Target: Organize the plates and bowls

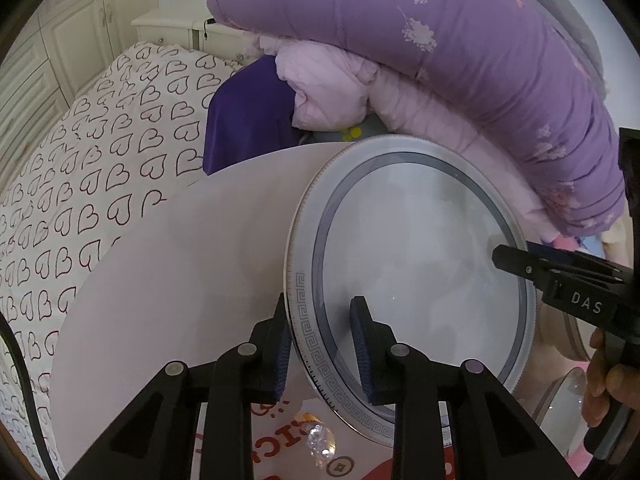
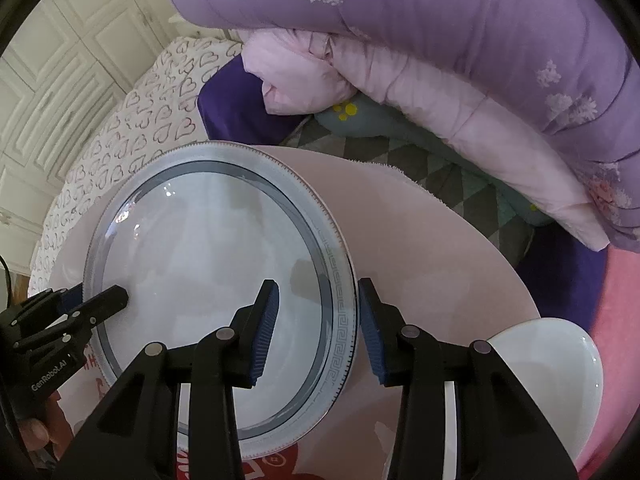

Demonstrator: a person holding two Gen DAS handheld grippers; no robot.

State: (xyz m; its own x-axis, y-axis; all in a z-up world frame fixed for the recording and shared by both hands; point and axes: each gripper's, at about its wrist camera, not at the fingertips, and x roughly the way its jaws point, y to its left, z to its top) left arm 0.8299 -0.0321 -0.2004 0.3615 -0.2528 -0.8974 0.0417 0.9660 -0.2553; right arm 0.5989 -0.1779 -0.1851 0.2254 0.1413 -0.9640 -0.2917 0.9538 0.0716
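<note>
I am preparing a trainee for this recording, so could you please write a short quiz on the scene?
1. True or false: the left gripper and the right gripper each straddle the rim of the round white plate with a blue-grey band and Greek-key border.
2. Multiple choice: the plain white ceramic bowl lies beside which gripper? A) left B) right C) neither; it sits on the plate.
3. Fill in: under the plate is a round pale pink ____.

Key: 1 true; 2 B; 3 table.
</note>
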